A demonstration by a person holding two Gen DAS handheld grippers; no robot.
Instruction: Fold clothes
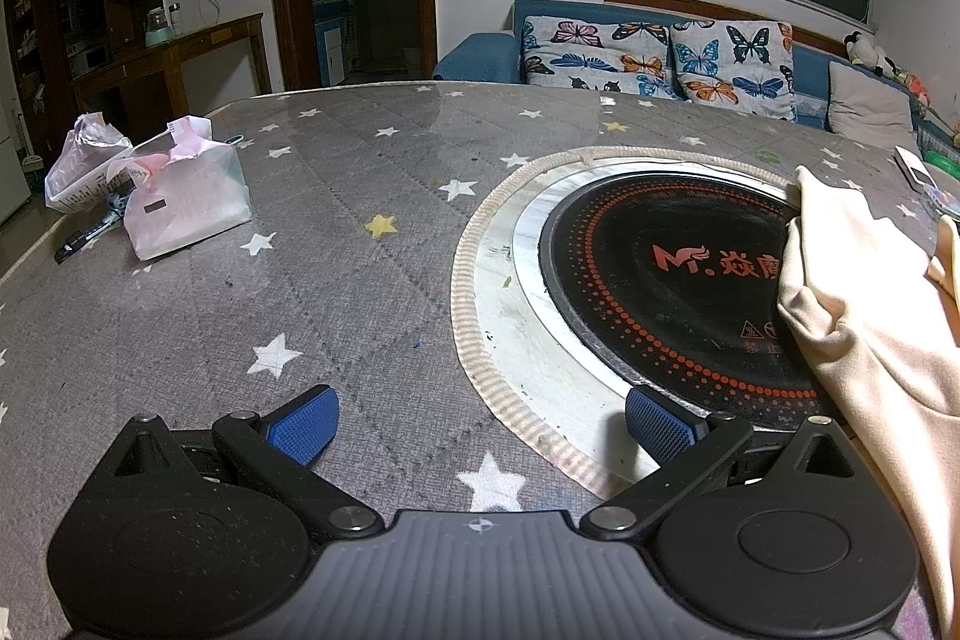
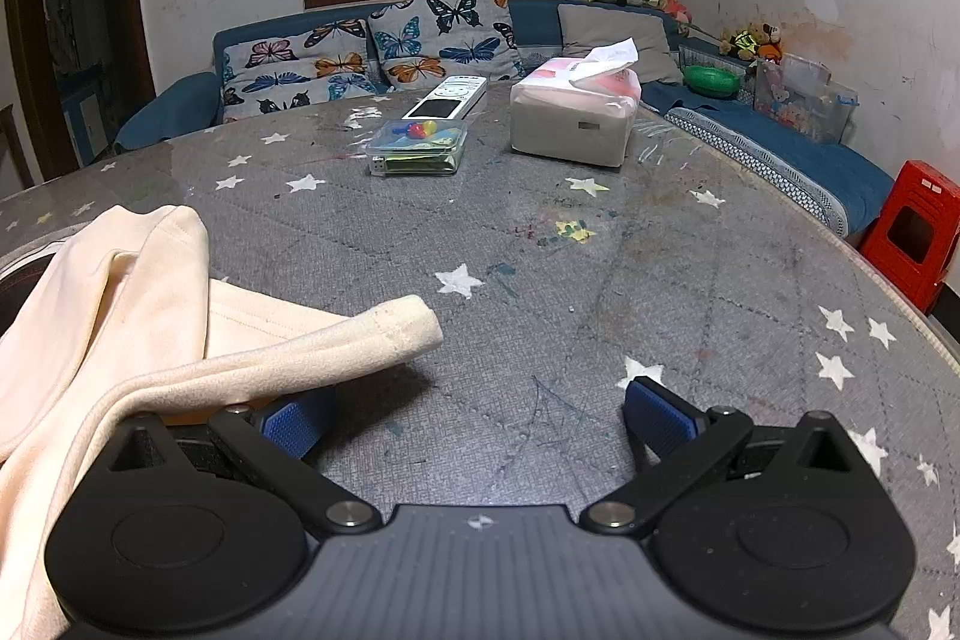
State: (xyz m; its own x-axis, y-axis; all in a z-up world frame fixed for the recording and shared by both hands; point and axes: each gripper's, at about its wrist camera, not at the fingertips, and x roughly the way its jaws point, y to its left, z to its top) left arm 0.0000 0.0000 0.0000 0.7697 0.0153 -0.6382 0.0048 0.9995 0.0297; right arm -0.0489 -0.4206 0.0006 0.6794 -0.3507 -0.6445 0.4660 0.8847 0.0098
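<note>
One cream garment (image 2: 120, 316) lies crumpled on the grey star-print tabletop (image 2: 540, 280). In the left wrist view it sits at the right edge, draped over part of the round black induction cooktop (image 1: 660, 280) set into the tabletop. In the right wrist view it sits at lower left, one cuffed end (image 2: 408, 325) reaching toward the centre.

Left tool (image 1: 480, 424): both blue pads spread wide, nothing between them, over bare cloth beside the cooktop ring. Right tool (image 2: 480, 418): also wide open and empty; the garment overlaps its left finger in view, contact not determinable.

Counts, left wrist view: two plastic-wrapped packs (image 1: 186, 202) at far left, one black-and-blue object beside them, not identifiable. Right wrist view: one remote control (image 2: 447, 97), one clear plastic box (image 2: 420, 148) with coloured contents, one tissue pack (image 2: 573, 115) with a sheet sticking out. Two butterfly-print cushions (image 2: 444, 34) and one plain grey cushion (image 2: 618, 34) on the blue sofa; one red stool (image 2: 912, 232).

Writing: cooktop logo in red, "M." followed by Chinese characters, partly covered. Small warning symbols below, too small to read. Pack labels illegible.
</note>
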